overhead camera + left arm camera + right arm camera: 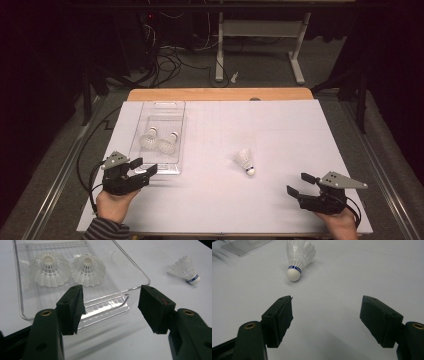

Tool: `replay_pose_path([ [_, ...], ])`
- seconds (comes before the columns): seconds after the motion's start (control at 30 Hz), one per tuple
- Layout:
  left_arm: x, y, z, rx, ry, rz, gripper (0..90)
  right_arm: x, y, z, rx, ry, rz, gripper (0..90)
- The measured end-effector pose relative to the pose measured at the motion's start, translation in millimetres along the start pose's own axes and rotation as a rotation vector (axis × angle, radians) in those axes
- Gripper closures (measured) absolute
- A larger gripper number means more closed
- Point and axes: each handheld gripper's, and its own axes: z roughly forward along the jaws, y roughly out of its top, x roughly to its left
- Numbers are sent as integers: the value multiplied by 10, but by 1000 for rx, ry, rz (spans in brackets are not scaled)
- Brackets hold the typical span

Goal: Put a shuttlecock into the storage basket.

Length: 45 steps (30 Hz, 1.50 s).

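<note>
A clear plastic tray (175, 117) (135, 270) lies on the white table's left half with two white shuttlecocks (159, 141) (67, 268) standing in it, cork ends up. A third shuttlecock (245, 161) (186, 270) (299, 256) with a blue band lies on its side near the table's middle. My left gripper (144, 167) (111, 308) is open just short of the tray's near edge, nothing between its jaws. My right gripper (299, 183) (327, 320) is open at the front right, empty, with the loose shuttlecock a little ahead and to its left.
A wooden strip (220, 94) runs along the table's far edge. Beyond it stand a white frame (260, 30) and tangled cables (165, 60) on the floor. Bare white tabletop (290, 130) lies between the tray and the right edge.
</note>
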Motion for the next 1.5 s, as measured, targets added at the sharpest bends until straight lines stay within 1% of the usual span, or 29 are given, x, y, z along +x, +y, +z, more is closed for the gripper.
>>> replay_pose_path([
  [0.33, -78, 19, 28, -3, -17, 25, 381, 10, -11, -27, -4, -5, -2, 269],
  [0.43, -92, 13, 54, 5, -24, 28, 381, 12, -14, -31, -4, -6, 1, 269],
  [0.57, -107, 29, 83, 11, -34, 24, 384, 5, -18, -35, -5, -7, 5, 268],
  [0.93, -177, 64, 144, 25, -50, 41, 392, 5, -23, -43, -7, -8, 5, 268],
  [1.5, -254, 88, 206, 22, -72, 51, 391, 5, -23, -48, -8, -7, 4, 269],
])
